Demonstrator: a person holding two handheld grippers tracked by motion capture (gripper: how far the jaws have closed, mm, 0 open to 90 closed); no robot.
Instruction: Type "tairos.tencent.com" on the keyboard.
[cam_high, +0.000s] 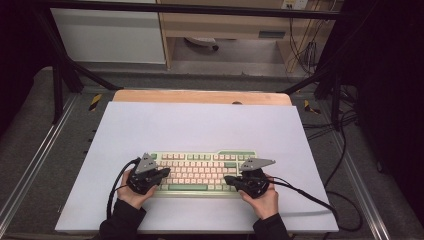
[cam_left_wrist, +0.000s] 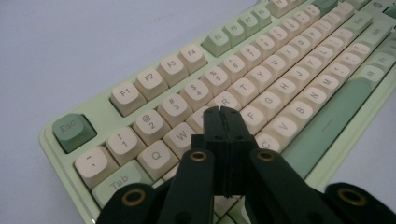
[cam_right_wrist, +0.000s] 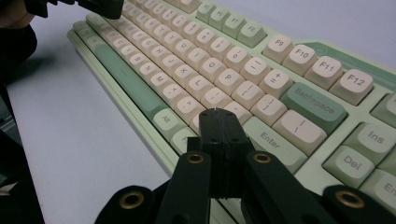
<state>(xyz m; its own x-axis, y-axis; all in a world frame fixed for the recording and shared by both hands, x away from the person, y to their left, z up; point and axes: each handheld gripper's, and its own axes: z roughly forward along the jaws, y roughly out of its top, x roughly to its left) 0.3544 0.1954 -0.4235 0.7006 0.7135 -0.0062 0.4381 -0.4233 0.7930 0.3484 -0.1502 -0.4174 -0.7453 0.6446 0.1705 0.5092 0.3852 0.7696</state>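
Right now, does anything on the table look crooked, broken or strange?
Nothing stands out. The keyboard lies square on the white mat with no key visibly missing in the gripper views. The left gripper and right gripper are over its two ends, jaws shut and holding nothing.

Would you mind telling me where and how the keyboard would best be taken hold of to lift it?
Probably by its two short ends, one gripper from each side. The keyboard lies flat and long on the white mat, too wide for one jaw. The left gripper and right gripper, both shut, already sit near those ends.
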